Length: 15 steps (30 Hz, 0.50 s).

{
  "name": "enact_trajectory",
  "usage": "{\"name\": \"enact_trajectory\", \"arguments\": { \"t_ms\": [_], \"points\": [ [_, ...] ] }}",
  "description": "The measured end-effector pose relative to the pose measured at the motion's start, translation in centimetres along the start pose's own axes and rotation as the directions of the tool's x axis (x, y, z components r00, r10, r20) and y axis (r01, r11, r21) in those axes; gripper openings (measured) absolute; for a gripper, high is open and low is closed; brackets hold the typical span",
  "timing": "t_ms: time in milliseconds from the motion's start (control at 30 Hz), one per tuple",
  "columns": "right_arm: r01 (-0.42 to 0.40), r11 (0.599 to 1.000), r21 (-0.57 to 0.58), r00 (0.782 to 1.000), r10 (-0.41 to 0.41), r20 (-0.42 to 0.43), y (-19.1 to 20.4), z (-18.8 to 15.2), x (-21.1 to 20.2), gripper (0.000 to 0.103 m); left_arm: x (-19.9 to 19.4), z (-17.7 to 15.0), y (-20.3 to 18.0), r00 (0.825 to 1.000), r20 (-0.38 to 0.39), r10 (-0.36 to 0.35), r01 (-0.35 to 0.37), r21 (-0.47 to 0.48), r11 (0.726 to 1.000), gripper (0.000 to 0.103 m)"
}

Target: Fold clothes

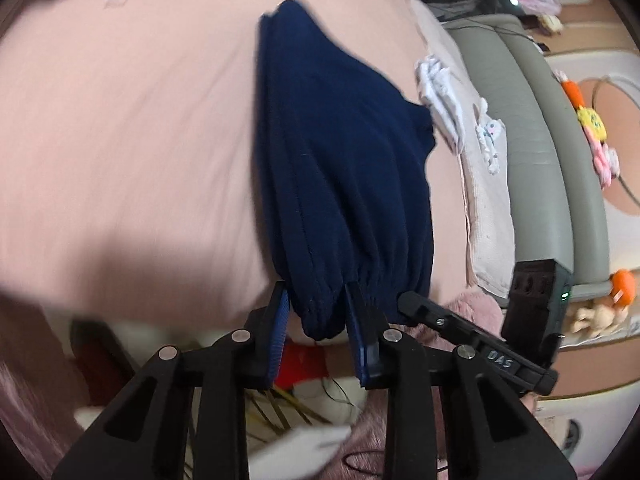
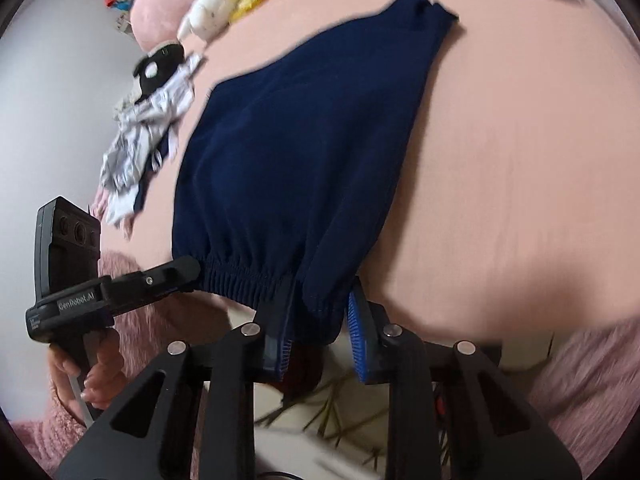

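**Operator A:** Across the pink bed sheet point(image 1: 132, 128), where is the garment lying?

**Operator B:** The navy shorts point(image 1: 340, 168) are lying flat on the sheet, with the elastic waistband hanging just past the near edge of the bed. The leg end is pointing away from both cameras.

**Operator A:** Left claw condition?

**Operator B:** The left claw point(image 1: 320, 320) is gripping one end of the waistband. Its blue-padded fingers point(image 1: 280, 332) are pressing in on the gathered fabric from both sides.

**Operator A:** Right claw condition?

**Operator B:** The right claw point(image 2: 318, 326) is clamping the opposite end of the same waistband, with the cloth bunching between its pads. In the left wrist view, the right claw's tip point(image 1: 416, 300) is touching the waistband just beside the left claw.

**Operator A:** Is the person showing?

**Operator B:** A hand point(image 2: 94, 380) is wrapping around the left unit's handle in the right wrist view, and a fuzzy pink sleeve point(image 2: 580, 392) is showing at the lower edge.

**Operator A:** Other items?

**Operator B:** A crumpled grey-and-white cloth point(image 2: 144, 136) is sitting on the sheet beside the shorts, apart from them. Soft toys point(image 2: 212, 8) are resting near a pink pillow point(image 2: 160, 8) at the far end of the bed. Motion blur is obscuring finer detail.
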State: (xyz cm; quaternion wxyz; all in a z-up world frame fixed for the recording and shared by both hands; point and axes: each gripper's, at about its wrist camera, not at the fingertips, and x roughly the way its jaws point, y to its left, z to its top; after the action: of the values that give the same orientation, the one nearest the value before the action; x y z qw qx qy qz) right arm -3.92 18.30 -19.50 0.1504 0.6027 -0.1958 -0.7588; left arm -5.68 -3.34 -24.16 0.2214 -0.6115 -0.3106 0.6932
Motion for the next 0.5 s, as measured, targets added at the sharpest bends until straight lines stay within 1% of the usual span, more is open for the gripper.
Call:
{"name": "enact_trajectory", "arguments": {
  "t_ms": [67, 100, 167, 200, 233, 333, 400, 500],
  "points": [
    [-0.024, 0.999, 0.040, 0.999, 0.025, -0.030, -0.4, -0.7, 0.3, 0.024, 0.3, -0.2, 0.5, 1.000, -0.025, -0.016, 0.016, -0.033, 0.999, 0.027],
    [-0.050, 0.997, 0.058, 0.998, 0.052, -0.030, -0.5, -0.8, 0.2, 0.024, 0.3, -0.1, 0.5, 0.999, -0.031, -0.022, 0.021, -0.040, 0.999, 0.027],
    [-0.120, 0.989, 0.089, 0.993, 0.121, -0.011, -0.9, -0.8, -0.7, 0.022, -0.6, 0.0, 0.2, 0.999, -0.031, -0.028, 0.027, -0.036, 0.999, 0.026],
    [-0.154, 0.982, 0.105, 0.988, 0.155, 0.000, -1.1, -0.7, -1.1, 0.020, -1.6, -0.2, 0.7, 0.998, -0.035, -0.045, 0.043, -0.048, 0.998, 0.025],
    [-0.173, 0.979, 0.109, 0.985, 0.173, 0.010, -1.1, -0.6, -1.3, 0.019, -2.1, -0.2, 0.7, 0.998, -0.038, -0.059, 0.057, -0.057, 0.997, 0.024],
    [-0.182, 0.979, 0.093, 0.983, 0.180, 0.030, -0.7, 0.0, -1.8, 0.018, -2.2, 0.4, -0.3, 0.996, -0.039, -0.085, 0.082, -0.063, 0.995, 0.023],
    [-0.160, 0.985, 0.071, 0.987, 0.158, 0.028, -0.5, 0.0, -2.1, 0.018, -2.3, 0.7, -0.8, 0.993, -0.041, -0.110, 0.107, -0.067, 0.992, 0.023],
    [-0.125, 0.991, 0.037, 0.992, 0.124, 0.027, -0.1, 0.0, -2.6, 0.018, -2.4, 1.0, -1.4, 0.993, -0.041, -0.113, 0.110, -0.068, 0.992, 0.023]
  ]
}}
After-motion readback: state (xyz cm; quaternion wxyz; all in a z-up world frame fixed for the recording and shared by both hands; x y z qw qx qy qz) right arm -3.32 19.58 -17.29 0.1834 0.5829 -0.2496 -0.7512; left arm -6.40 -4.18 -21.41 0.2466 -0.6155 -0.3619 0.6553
